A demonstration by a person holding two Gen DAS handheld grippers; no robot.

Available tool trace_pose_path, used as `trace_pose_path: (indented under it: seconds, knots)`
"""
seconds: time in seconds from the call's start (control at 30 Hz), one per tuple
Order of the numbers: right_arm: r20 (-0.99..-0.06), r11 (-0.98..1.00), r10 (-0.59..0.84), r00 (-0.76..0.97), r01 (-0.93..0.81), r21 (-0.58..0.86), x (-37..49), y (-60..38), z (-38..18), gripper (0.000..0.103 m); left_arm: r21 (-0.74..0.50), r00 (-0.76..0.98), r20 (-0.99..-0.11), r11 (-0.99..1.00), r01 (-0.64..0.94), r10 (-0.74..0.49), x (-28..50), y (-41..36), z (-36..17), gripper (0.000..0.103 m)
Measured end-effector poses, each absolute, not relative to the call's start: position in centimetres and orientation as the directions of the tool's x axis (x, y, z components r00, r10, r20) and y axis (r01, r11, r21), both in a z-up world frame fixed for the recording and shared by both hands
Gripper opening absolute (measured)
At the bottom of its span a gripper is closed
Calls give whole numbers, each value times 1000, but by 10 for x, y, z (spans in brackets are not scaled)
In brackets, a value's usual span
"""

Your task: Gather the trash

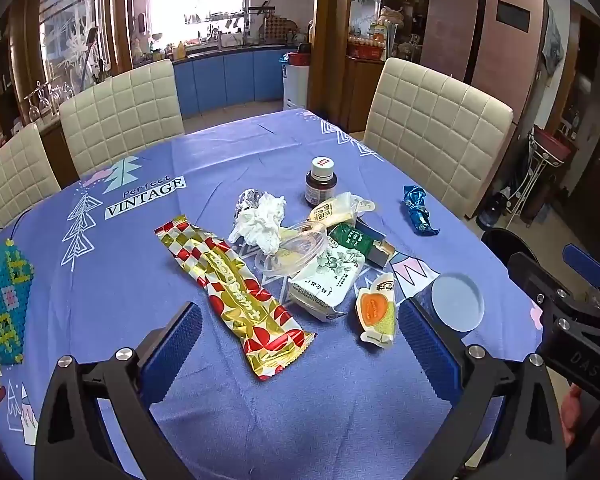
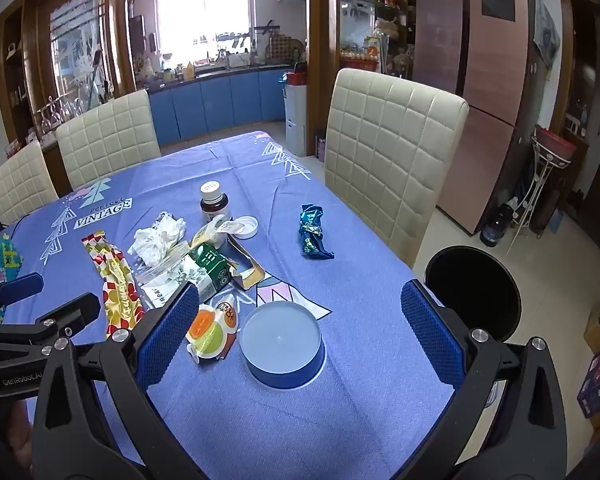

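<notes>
Trash lies scattered mid-table: a red-and-gold wrapper (image 1: 236,296) (image 2: 114,280), a crumpled white tissue (image 1: 260,220) (image 2: 158,238), a clear plastic lid (image 1: 294,250), a tissue pack (image 1: 326,280), a small orange-and-yellow packet (image 1: 376,310) (image 2: 212,330), a blue foil wrapper (image 1: 418,210) (image 2: 314,232) and a round blue lid (image 1: 456,296) (image 2: 282,344). My left gripper (image 1: 300,336) hovers open over the near end of the red-and-gold wrapper. My right gripper (image 2: 300,328) is open above the round blue lid. A black bin (image 2: 474,292) stands beside the table's right edge.
A brown bottle (image 1: 320,184) (image 2: 214,202) stands behind the pile, a small open box (image 2: 244,268) beside it. A beaded tissue box (image 1: 4,304) sits at the left edge. Cream chairs (image 1: 436,132) (image 2: 388,160) surround the purple tablecloth (image 1: 300,400).
</notes>
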State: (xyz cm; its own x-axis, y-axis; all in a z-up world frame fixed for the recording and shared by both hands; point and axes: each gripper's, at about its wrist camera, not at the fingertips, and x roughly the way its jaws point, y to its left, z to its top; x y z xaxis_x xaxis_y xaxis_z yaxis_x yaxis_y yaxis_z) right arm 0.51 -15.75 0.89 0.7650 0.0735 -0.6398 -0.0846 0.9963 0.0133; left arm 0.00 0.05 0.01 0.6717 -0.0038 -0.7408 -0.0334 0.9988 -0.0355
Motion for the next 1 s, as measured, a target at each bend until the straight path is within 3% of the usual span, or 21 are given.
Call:
trace_pose_path:
  seconds: [1.0]
  knots:
    - [-642, 996, 72, 764, -85, 11, 4, -157, 10, 100, -47, 665, -746, 999, -17, -24, 2, -1, -3, 96]
